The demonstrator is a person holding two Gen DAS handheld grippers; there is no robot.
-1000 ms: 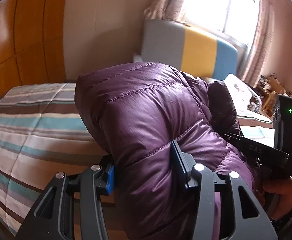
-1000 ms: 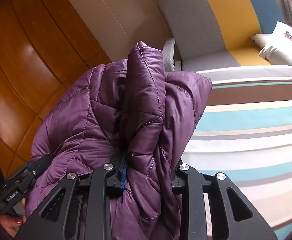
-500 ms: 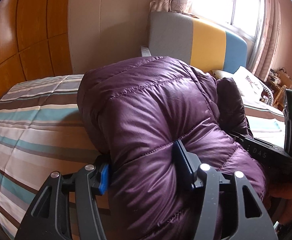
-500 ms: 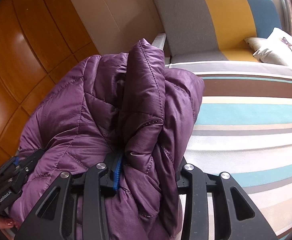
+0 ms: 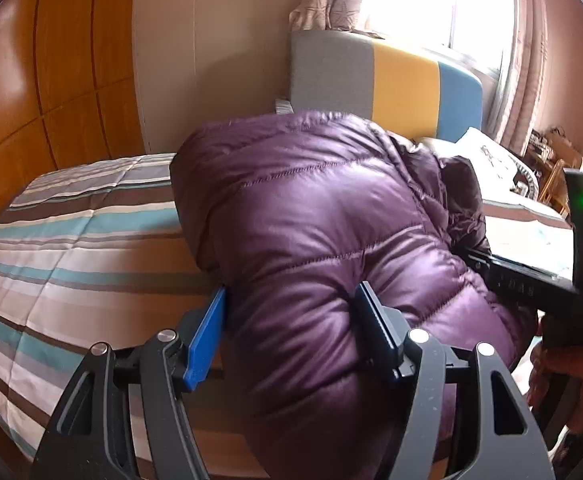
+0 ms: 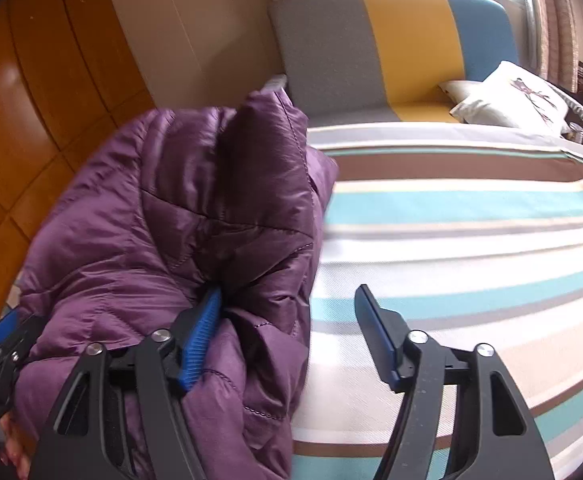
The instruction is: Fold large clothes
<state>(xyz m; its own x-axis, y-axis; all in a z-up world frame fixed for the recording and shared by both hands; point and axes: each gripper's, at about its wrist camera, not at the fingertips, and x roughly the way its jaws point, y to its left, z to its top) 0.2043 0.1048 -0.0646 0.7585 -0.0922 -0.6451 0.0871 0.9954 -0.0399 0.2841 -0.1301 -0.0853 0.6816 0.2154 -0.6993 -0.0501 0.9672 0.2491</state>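
As both grippers' jaws are opening, left gripper [image 5: 291, 320] astride the jacket [image 5: 331, 220], right gripper [image 6: 291, 332] spread beside it, back them out straight so the fold holds.

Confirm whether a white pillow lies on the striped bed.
Yes: a white printed pillow rests on the striped bed cover by the headboard.
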